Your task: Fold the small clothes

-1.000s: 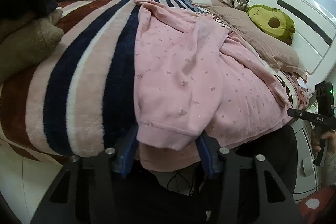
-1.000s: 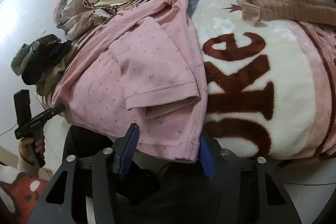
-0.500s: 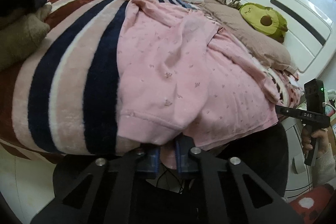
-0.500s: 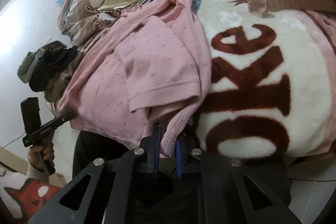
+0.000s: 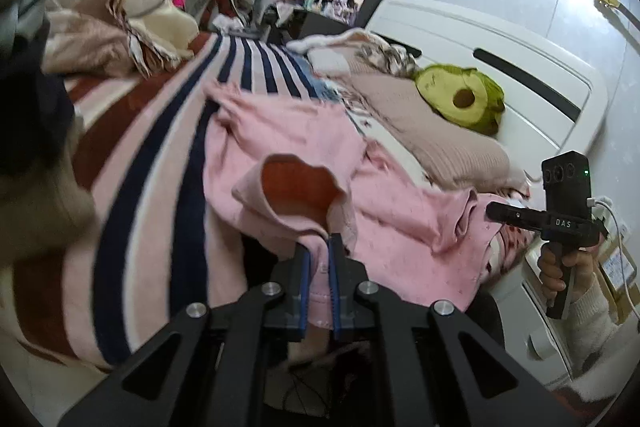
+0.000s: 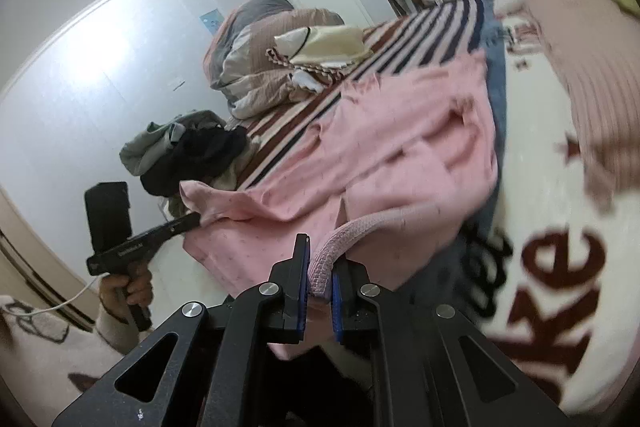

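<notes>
A small pink fleece garment (image 5: 288, 143) with a fine print lies on the striped blanket (image 5: 160, 131) of a bed; it also shows in the right wrist view (image 6: 400, 155). My left gripper (image 5: 319, 251) is shut on its near hem at the left corner and holds it lifted, so a cuff opening gapes above the jaws. My right gripper (image 6: 320, 259) is shut on the ribbed hem at the right corner and holds it raised. Each gripper shows in the other's view, the right one (image 5: 494, 213) and the left one (image 6: 194, 219), both at the hem.
A heap of bedding and clothes (image 5: 104, 27) lies at the bed's far left. A brown pillow (image 5: 432, 131) and an avocado plush (image 5: 460, 99) lie by the white headboard (image 5: 520, 67). A dark clothes pile (image 6: 188, 151) sits at the bed edge. A lettered blanket (image 6: 560, 267) covers the right.
Both grippers, which closed on the near hem half a second ago, have lifted it up off the bed edge. The near part of the garment now hangs raised between them.
</notes>
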{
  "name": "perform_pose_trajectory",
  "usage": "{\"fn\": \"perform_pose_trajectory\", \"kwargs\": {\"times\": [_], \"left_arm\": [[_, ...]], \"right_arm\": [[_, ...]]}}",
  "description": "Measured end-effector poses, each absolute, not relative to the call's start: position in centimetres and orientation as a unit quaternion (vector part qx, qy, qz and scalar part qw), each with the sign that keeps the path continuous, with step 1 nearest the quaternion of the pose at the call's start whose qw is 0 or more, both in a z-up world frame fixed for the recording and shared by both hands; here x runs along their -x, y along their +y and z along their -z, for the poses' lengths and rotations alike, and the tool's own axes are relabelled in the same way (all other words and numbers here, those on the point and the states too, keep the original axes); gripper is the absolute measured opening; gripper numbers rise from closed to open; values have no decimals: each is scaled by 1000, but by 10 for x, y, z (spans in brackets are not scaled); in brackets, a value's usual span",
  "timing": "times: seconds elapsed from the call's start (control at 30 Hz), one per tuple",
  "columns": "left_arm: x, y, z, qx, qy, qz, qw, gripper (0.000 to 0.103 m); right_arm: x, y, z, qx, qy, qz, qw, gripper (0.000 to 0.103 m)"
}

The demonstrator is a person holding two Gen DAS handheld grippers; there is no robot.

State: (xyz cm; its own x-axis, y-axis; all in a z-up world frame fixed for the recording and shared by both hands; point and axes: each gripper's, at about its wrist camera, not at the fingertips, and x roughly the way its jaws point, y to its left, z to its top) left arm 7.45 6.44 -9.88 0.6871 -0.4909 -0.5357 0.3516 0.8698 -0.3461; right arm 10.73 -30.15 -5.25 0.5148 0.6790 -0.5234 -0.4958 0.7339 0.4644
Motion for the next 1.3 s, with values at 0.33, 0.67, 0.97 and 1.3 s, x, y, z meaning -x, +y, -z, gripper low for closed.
{"fn": "perform_pose_trajectory", "kwargs": {"times": [0.33, 0.67, 0.97, 1.3], "left_arm": [[-116, 72, 53, 72, 282, 211, 933, 6], [-216, 73, 24, 62, 246, 189, 949, 6], [-352, 75, 34, 65, 262, 148, 951, 6], [-458, 72, 86, 44, 315, 124, 940, 6]], "right_arm": [[-153, -314, 7, -112, 320, -308, 889, 3], [-245, -323, -31, -99, 291, -262, 915, 3], [-362, -324, -27, -96, 285, -229, 926, 3], [-457, -324, 28, -77, 337, -201, 917, 3]]}}
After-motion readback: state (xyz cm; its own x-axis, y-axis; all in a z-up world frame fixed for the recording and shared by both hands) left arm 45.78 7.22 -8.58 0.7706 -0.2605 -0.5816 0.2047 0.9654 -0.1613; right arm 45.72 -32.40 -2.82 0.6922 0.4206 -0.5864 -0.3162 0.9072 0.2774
